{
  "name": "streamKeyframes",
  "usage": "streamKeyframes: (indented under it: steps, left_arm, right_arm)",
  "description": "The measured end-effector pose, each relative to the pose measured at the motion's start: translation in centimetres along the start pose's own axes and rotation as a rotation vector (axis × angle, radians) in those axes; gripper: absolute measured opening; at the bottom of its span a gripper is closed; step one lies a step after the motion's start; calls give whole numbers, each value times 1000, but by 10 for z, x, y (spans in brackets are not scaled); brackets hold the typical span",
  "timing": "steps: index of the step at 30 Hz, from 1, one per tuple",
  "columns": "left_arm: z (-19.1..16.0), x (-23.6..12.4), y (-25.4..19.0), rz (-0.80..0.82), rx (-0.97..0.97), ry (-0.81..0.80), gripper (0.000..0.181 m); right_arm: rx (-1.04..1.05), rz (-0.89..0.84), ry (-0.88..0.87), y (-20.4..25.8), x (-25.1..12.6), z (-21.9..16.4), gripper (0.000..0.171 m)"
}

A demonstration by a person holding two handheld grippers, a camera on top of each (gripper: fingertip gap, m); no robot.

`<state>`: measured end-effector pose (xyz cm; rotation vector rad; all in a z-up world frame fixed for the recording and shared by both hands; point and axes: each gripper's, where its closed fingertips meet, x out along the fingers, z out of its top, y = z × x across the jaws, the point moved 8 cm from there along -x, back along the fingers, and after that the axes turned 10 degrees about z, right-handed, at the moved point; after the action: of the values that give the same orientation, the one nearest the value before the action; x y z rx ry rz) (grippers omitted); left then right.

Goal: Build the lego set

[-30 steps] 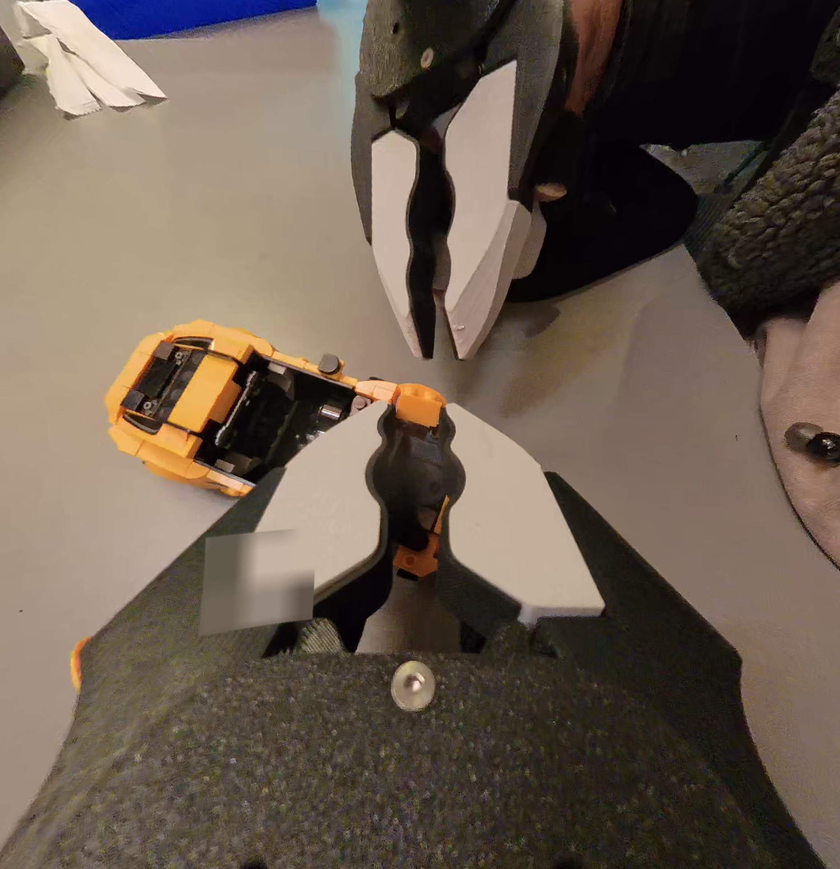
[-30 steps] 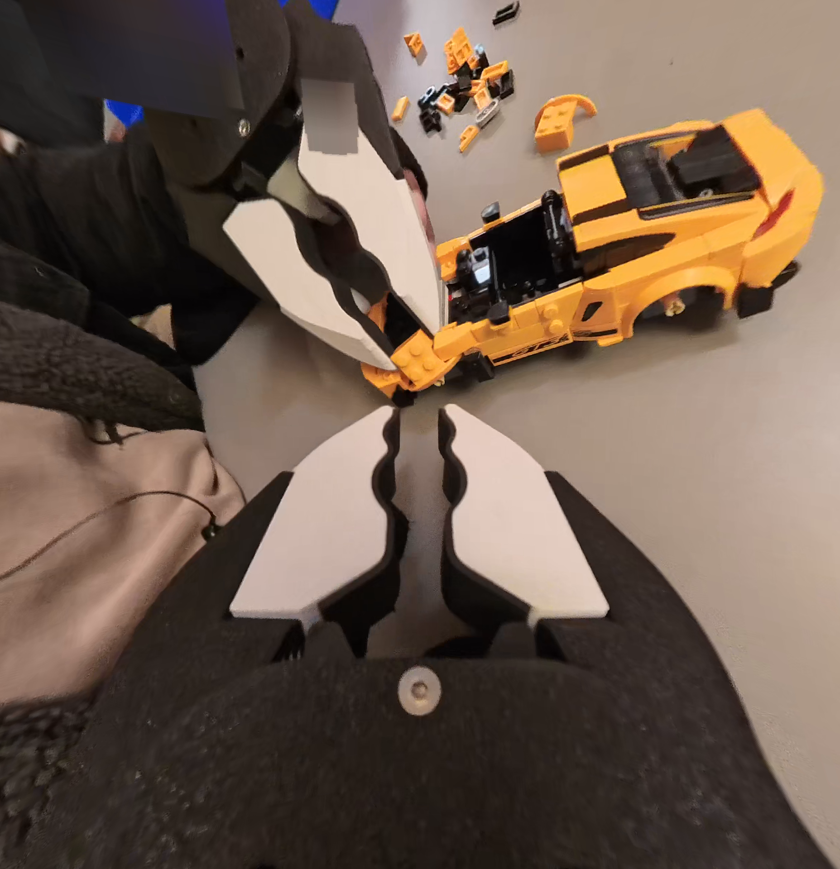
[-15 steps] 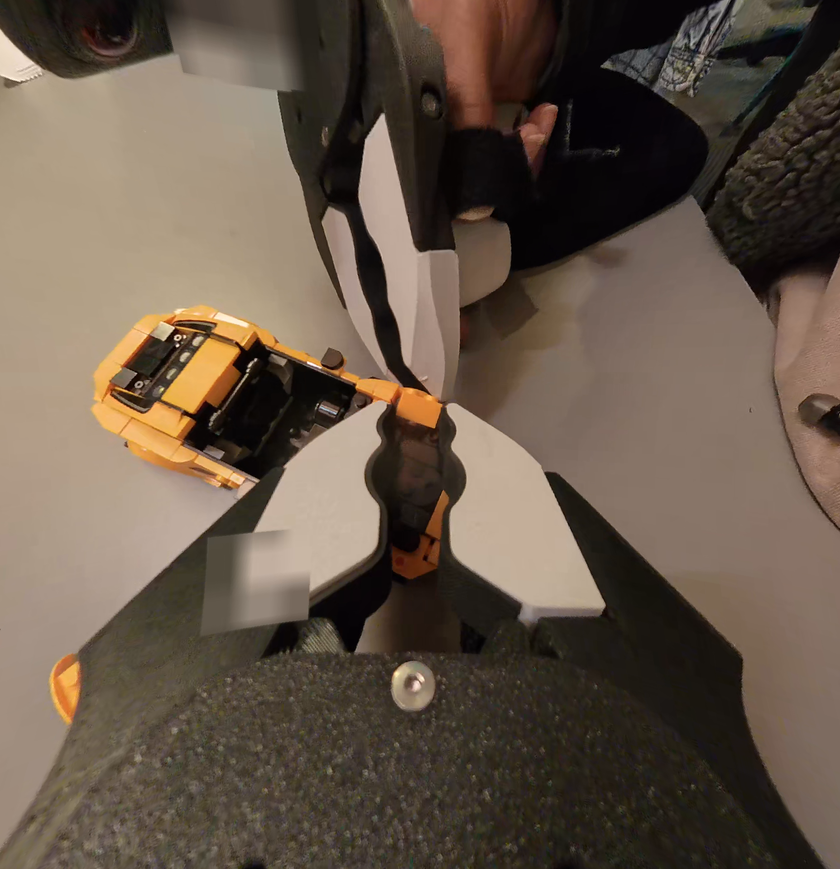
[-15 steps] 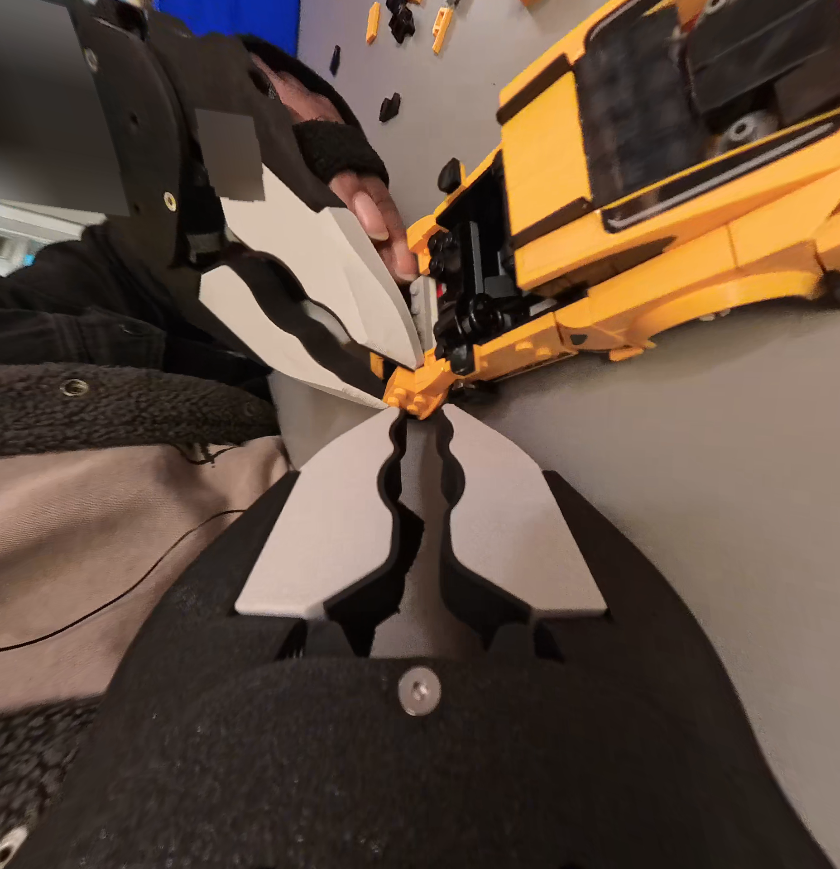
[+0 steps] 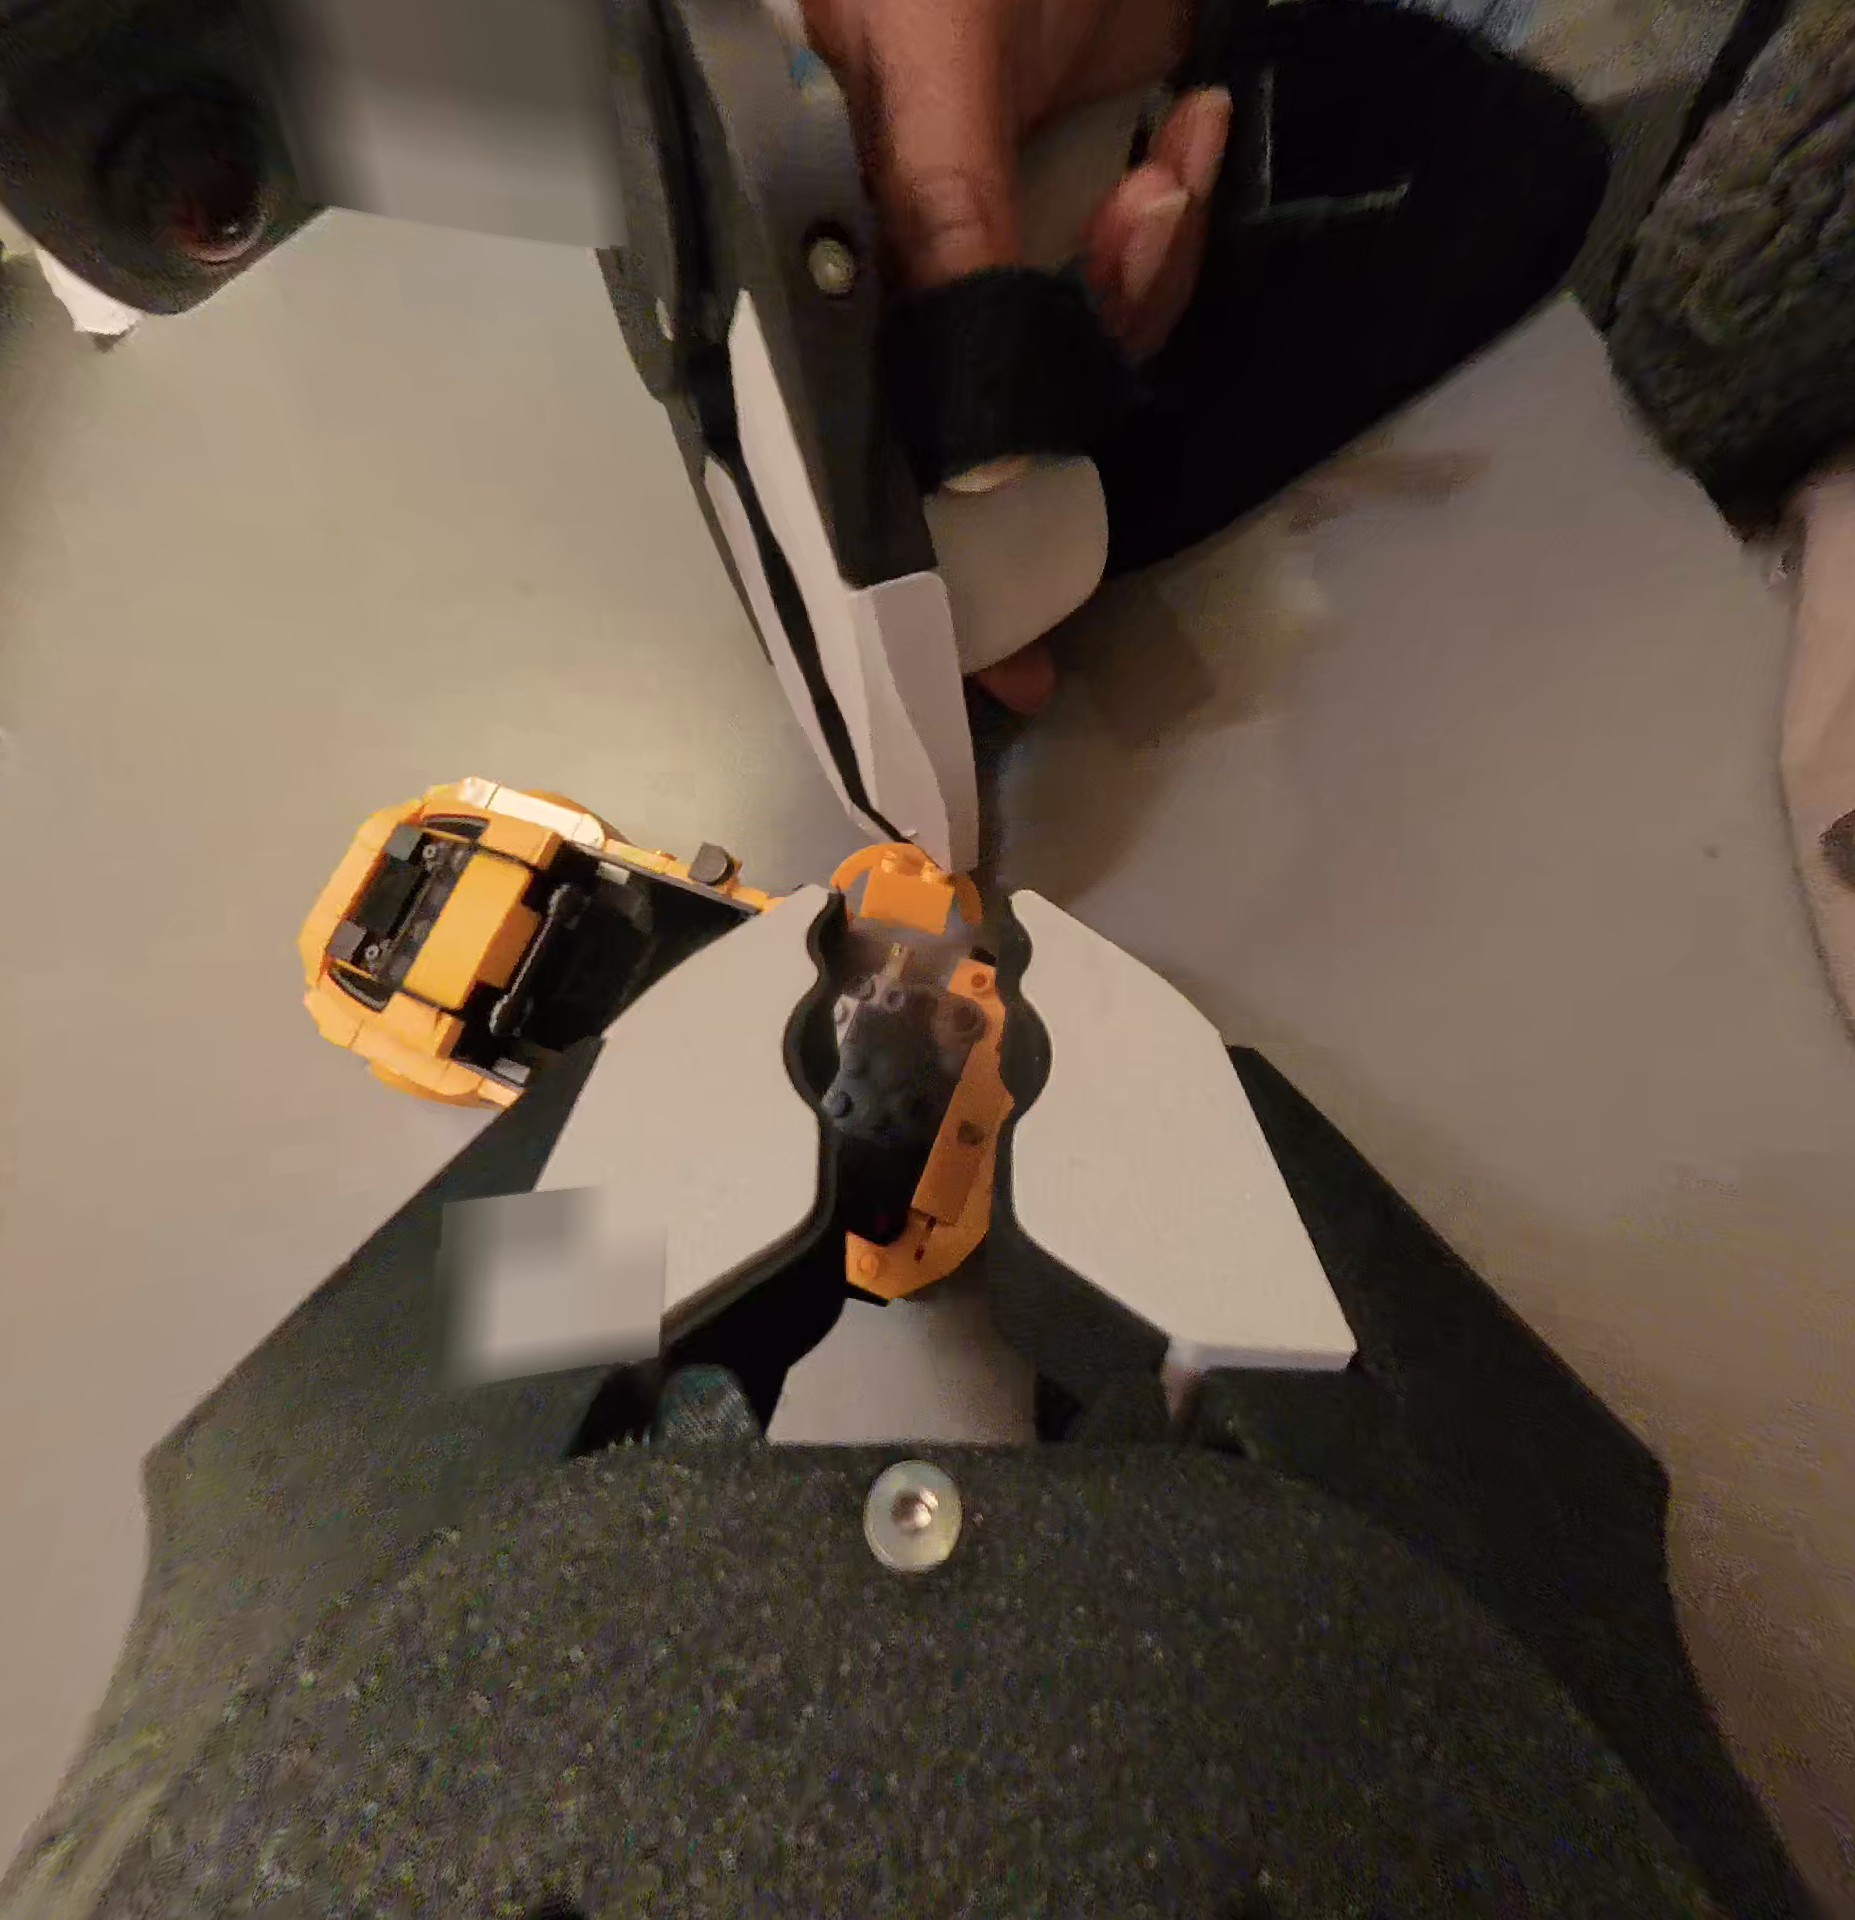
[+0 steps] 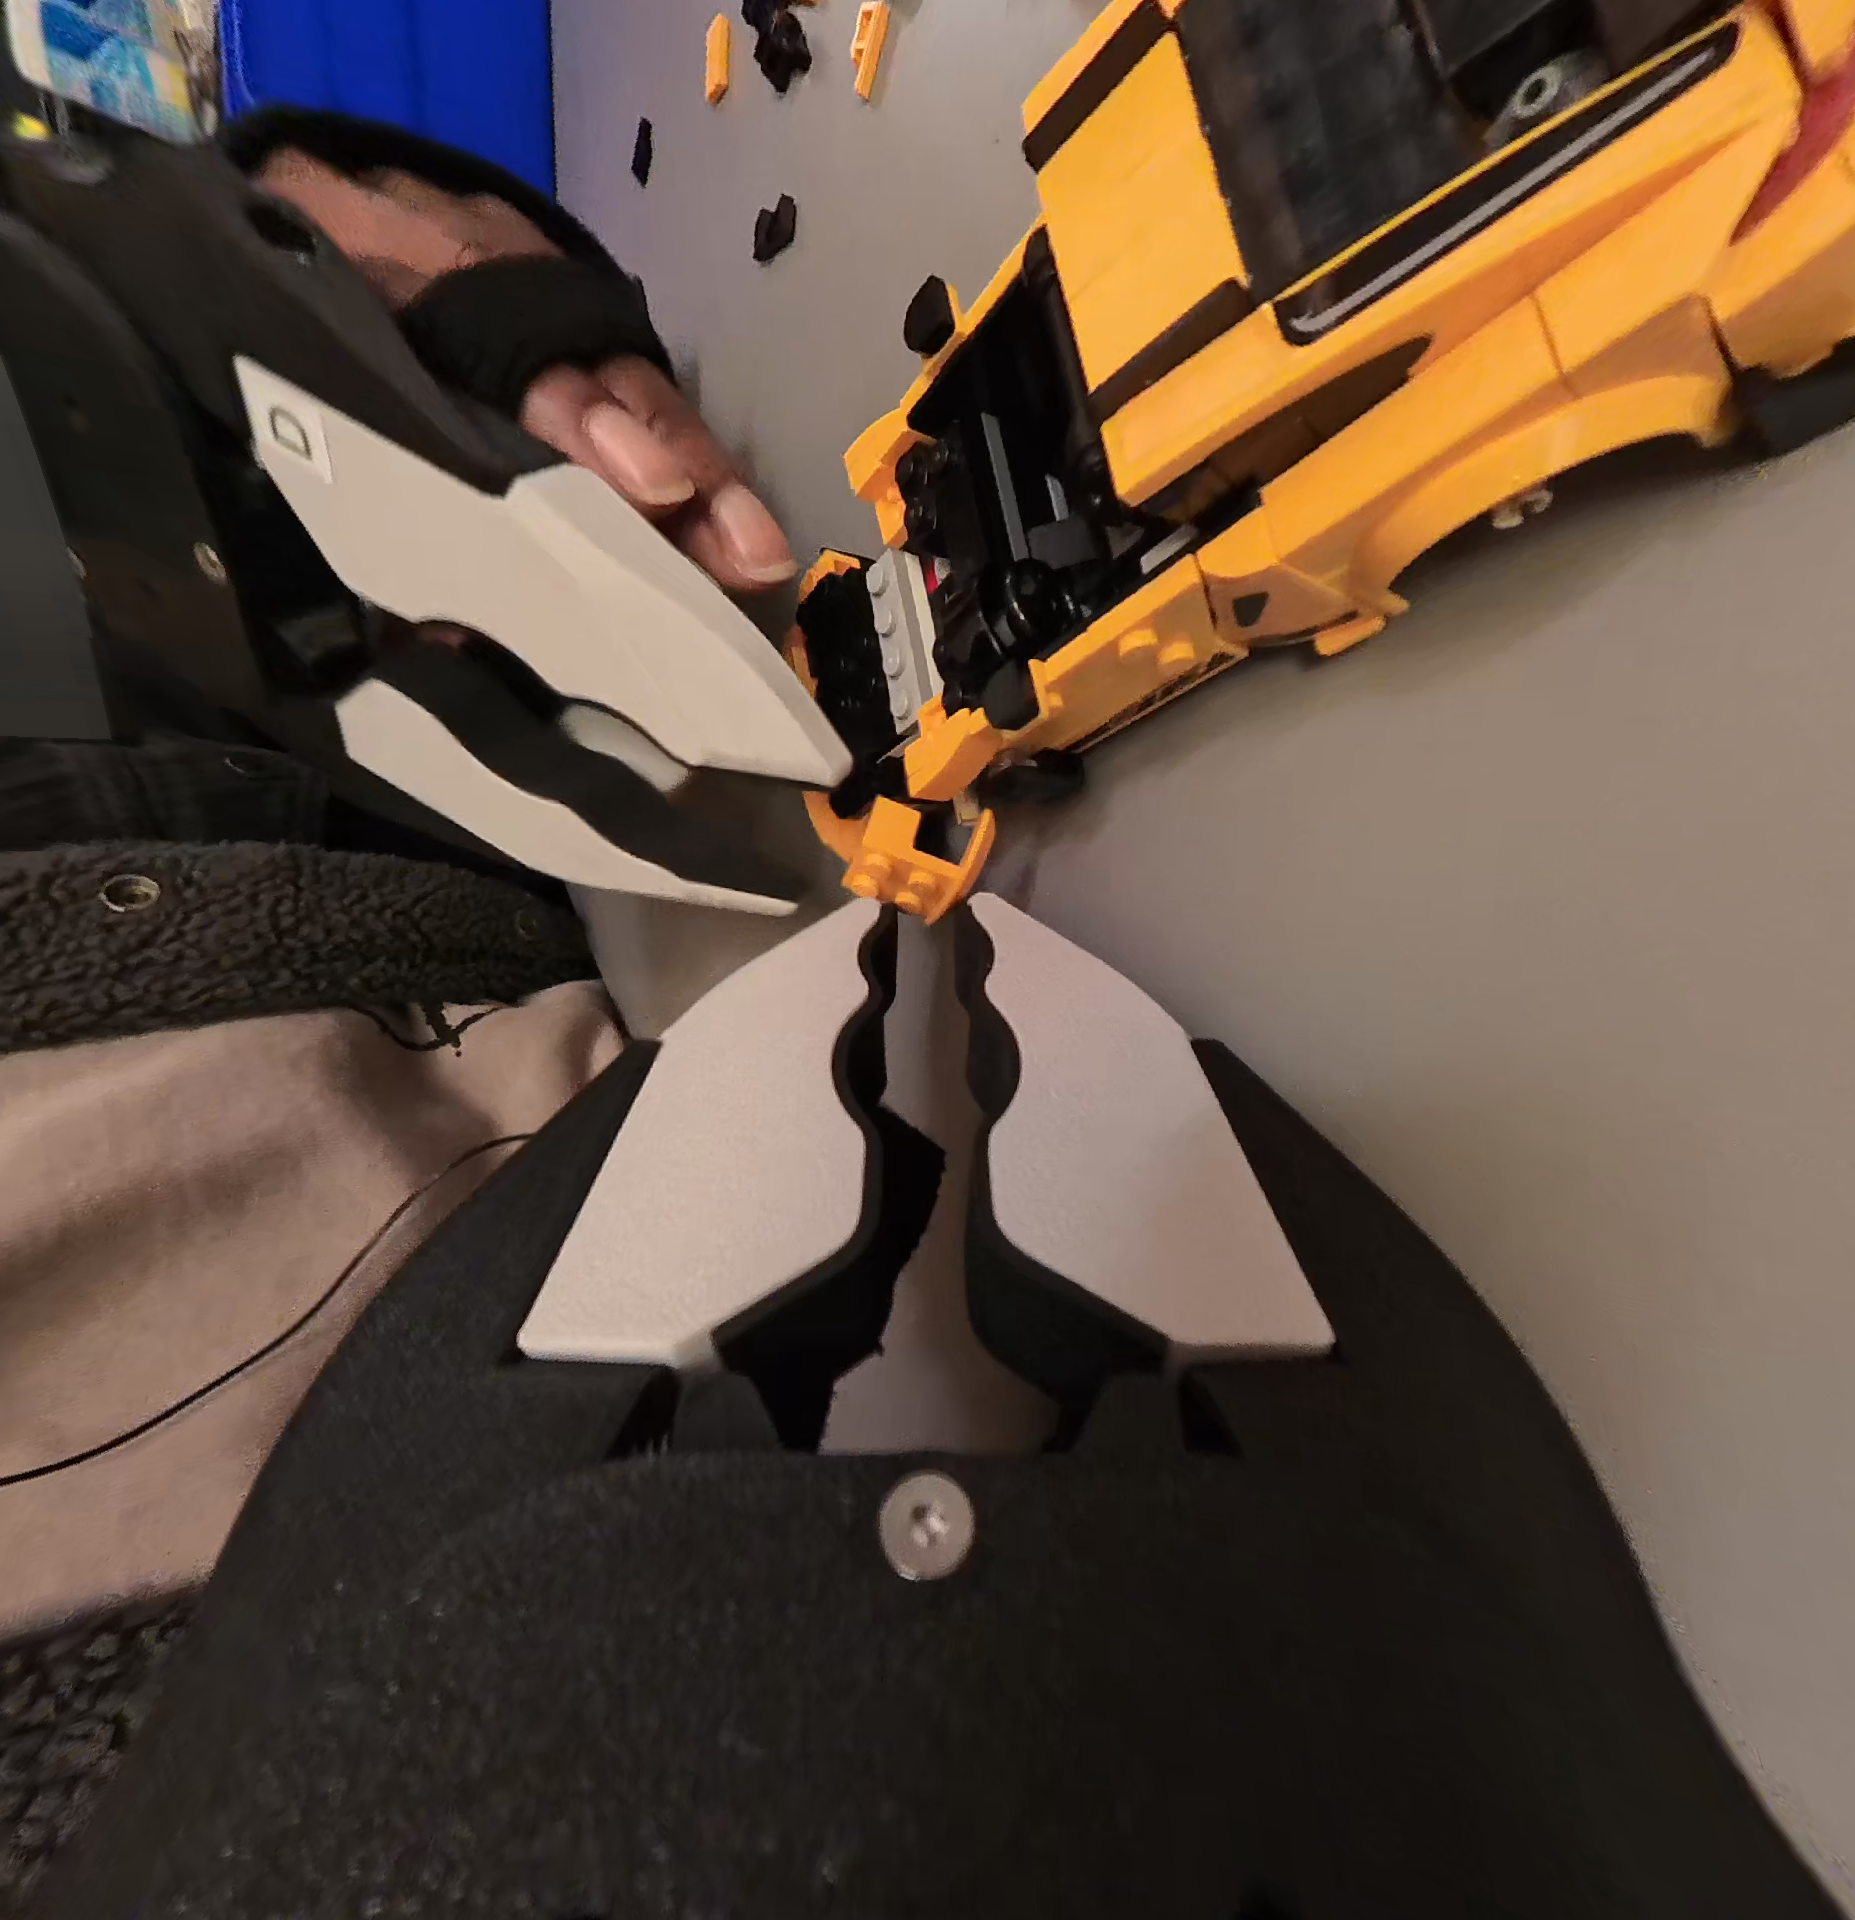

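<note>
In the left wrist view, the left gripper (image 5: 918, 914) is clamping the front end of the orange lego car (image 5: 466, 935), which is lying on the grey table (image 5: 279, 520) and stretching away toward ten o'clock. An orange arch piece (image 5: 907, 883) is sitting at the car's nose, at twelve o'clock from the fingertips. The right gripper (image 5: 928, 831) is coming down from twelve o'clock, its tips nearly together and touching that piece.

In the right wrist view, the right gripper (image 6: 928, 909) is showing a narrow gap, its tips pressing against the arch piece (image 6: 902, 868). The car (image 6: 1318, 364) is extending toward two o'clock. The left gripper (image 6: 824, 831) is gripping the nose from ten o'clock. Loose bricks (image 6: 777, 42) are lying at twelve o'clock.
</note>
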<state>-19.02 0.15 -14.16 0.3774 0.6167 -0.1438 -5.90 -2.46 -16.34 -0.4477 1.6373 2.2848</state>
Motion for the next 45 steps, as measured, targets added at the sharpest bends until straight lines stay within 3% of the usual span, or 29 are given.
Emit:
streamKeyframes:
  steps: [5, 9, 16, 19, 23, 27, 30, 36, 45]
  left_arm:
    - [3, 4, -8, 64, 141, 34, 18]
    - [8, -2, -6, 73, 143, -29, 17]
    - [14, -33, 15, -118, -253, -446, 17]
    - [14, -36, 20, -242, -419, -558, 17]
    - [12, -36, 21, -309, -462, -614, 16]
    - [11, -32, 16, -345, -460, -617, 16]
    - [11, -31, 14, -358, -457, -612, 16]
    - [9, -28, 13, -378, -461, -591, 16]
    - [6, -18, 13, -266, -201, -237, 20]
  right_arm:
    - [2, 0, -11, 9, 2, -3, 10]
    - [-44, 29, -48, 16, -2, -5, 10]
    - [-326, 309, -302, 40, -28, -7, 9]
    - [-737, 115, -440, 57, -40, -11, 13]
    - [-1168, -174, -320, 76, -29, -23, 28]
    - [-1218, -215, -258, 80, -19, -21, 36]
    - [-1322, -280, -241, 82, -20, -19, 19]
    - [-1483, -370, -168, 86, -16, -23, 7]
    - [-1574, -486, -22, 64, -5, -26, 4]
